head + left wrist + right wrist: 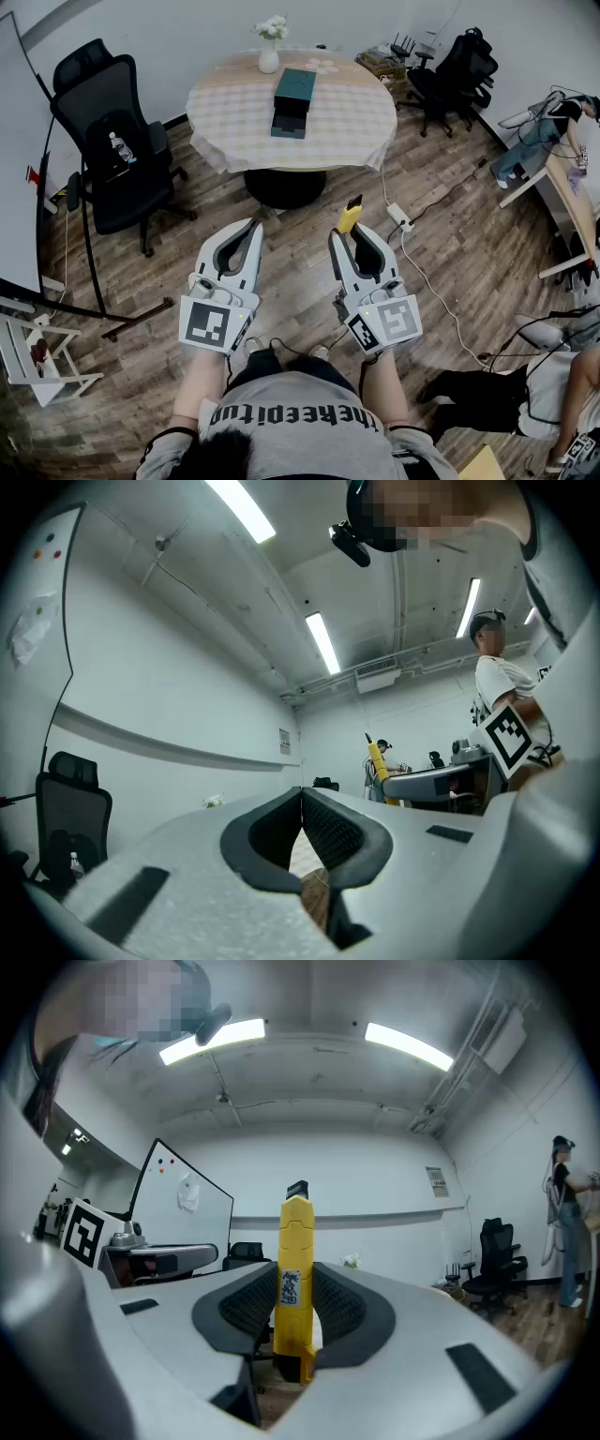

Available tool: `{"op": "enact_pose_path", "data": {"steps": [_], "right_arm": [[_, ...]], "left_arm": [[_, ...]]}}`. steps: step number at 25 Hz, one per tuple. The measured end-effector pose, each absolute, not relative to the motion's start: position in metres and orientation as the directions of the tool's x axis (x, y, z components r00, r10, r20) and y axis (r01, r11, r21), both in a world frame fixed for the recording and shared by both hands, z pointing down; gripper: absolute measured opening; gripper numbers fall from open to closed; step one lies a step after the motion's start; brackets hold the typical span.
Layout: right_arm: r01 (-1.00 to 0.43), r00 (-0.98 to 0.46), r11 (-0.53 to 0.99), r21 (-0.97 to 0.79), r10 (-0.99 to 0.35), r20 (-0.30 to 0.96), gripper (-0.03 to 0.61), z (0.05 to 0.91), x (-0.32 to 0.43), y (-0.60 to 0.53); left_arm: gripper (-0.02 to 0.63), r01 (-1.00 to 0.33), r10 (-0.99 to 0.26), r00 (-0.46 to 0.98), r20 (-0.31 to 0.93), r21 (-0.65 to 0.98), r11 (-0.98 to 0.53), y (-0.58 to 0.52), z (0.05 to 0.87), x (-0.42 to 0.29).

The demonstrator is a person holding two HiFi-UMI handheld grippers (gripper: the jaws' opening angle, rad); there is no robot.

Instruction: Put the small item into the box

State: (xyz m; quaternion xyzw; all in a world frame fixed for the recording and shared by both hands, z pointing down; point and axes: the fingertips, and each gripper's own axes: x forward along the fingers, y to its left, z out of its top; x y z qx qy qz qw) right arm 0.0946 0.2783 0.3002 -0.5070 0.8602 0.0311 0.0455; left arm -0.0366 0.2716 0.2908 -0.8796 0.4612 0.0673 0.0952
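Note:
A yellow utility knife [351,214] stands upright between the jaws of my right gripper [349,231], which is shut on it. In the right gripper view the knife [294,1232] rises above the gripper [296,1277], pressed by the ribbed pads on both sides. My left gripper [254,225] is held beside it, shut with nothing in it; its tips meet in the left gripper view [302,797]. The teal box [294,94] lies closed on the round table [234,117], well ahead of both grippers.
A white vase with flowers [269,54] stands at the table's far edge. Black office chairs stand to the left [108,141] and far right [459,70]. A power strip and cable [400,217] lie on the wood floor. People sit at the right [548,131].

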Motion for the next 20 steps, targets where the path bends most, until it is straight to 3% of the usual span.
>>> {"op": "enact_pose_path", "data": {"steps": [20], "right_arm": [[-0.88,-0.471,0.474,0.001,-0.874,-0.115,0.117,0.302,0.061,0.265]], "left_arm": [[0.017,-0.819,-0.795,0.573,-0.199,-0.113,-0.562,0.256,0.291,-0.071]]}}
